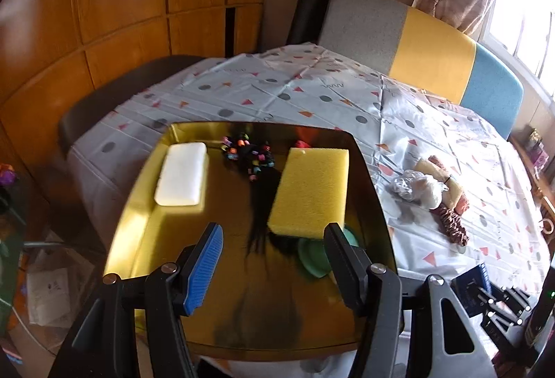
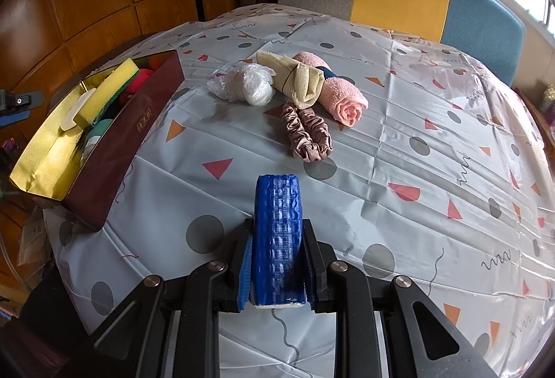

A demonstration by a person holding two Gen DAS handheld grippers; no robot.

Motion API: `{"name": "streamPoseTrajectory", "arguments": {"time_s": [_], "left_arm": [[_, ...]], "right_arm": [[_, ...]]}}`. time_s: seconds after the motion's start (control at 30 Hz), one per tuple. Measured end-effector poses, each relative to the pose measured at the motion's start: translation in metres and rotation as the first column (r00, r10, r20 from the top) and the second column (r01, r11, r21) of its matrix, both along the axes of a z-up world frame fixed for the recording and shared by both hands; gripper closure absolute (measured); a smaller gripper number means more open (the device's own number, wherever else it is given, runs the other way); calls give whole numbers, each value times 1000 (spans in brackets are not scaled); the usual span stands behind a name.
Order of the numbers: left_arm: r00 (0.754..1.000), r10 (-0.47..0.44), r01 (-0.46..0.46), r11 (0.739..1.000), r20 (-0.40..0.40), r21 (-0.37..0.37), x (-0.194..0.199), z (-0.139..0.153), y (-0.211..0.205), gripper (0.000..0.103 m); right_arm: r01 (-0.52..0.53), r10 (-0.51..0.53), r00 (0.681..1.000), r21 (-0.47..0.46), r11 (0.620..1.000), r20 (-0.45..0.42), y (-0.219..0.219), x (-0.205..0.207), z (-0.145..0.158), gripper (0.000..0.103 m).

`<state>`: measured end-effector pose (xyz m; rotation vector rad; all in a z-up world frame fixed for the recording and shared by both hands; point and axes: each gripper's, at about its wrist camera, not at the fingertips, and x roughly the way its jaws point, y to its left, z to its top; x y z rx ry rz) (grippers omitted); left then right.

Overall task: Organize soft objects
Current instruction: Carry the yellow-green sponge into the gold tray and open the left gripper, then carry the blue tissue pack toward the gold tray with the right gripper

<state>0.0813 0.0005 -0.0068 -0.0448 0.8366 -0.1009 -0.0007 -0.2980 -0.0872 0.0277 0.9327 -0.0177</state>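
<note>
the right claw (image 2: 276, 260) pinched a blue packet (image 2: 278, 239), its long axis pointing away along the fingers. the left claw (image 1: 274, 253) hung spread above the gold-lined box (image 1: 138, 222).

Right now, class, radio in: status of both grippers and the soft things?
Left gripper open, empty, over gold box. Right gripper shut on blue pack. Pink towel, scrunchie on cloth, path clear.

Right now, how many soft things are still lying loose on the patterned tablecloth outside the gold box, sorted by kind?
Rolled pink terry towel: 1
Folded cream cloth with a dark band: 1
Dusty-pink satin scrunchies: 2
Crumpled clear plastic bundle: 1
Total: 5

The blue foil packet clamped in the right gripper is not counted.
</note>
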Motion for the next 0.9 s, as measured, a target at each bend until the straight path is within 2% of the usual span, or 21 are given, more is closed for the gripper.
{"name": "streamPoseTrajectory", "arguments": {"time_s": [0.17,0.33,0.9], "left_arm": [[997,3,-7,998,81,55,-20,15,6,42],[994,5,-11,998,105,61,-29,23,13,42],[998,17,-19,999,64,33,-33,7,29,42]], "right_arm": [[9,-9,1000,7,1000,6,-1,0,0,78],[15,-16,1000,23,1000,14,-1,-1,-1,78],[43,-43,999,20,999,-1,1,0,-1,79]]}}
